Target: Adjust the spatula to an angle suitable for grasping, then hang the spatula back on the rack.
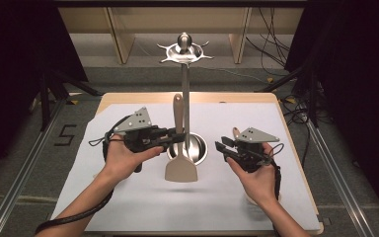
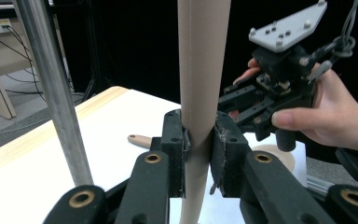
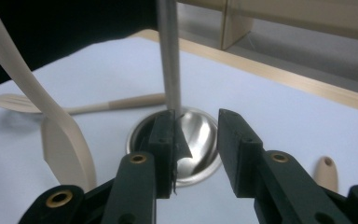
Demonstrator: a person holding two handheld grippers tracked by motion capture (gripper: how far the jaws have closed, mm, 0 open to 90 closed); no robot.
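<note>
My left gripper (image 1: 176, 136) is shut on the handle of a beige spatula (image 1: 180, 169). The spatula hangs upright, its blade just above the table, in front of a metal utensil stand (image 1: 184, 89). In the left gripper view both pads (image 2: 177, 140) press the spatula handle (image 2: 200, 70). My right gripper (image 1: 220, 148) hovers to the right of the stand's round base (image 1: 200, 148). In the right gripper view its jaws (image 3: 196, 140) stand apart with nothing between them, pointing at the stand's pole (image 3: 169, 56) and base (image 3: 200, 135). The spatula (image 3: 65, 144) hangs at the left of that view.
The stand's hook ring (image 1: 184, 52) tops the pole. A beige utensil handle (image 1: 236, 132) lies by my right gripper, also seen with its hole (image 3: 326, 175). Another beige utensil (image 3: 116, 103) lies flat beyond the base. A white mat (image 1: 128, 197) covers the wooden table.
</note>
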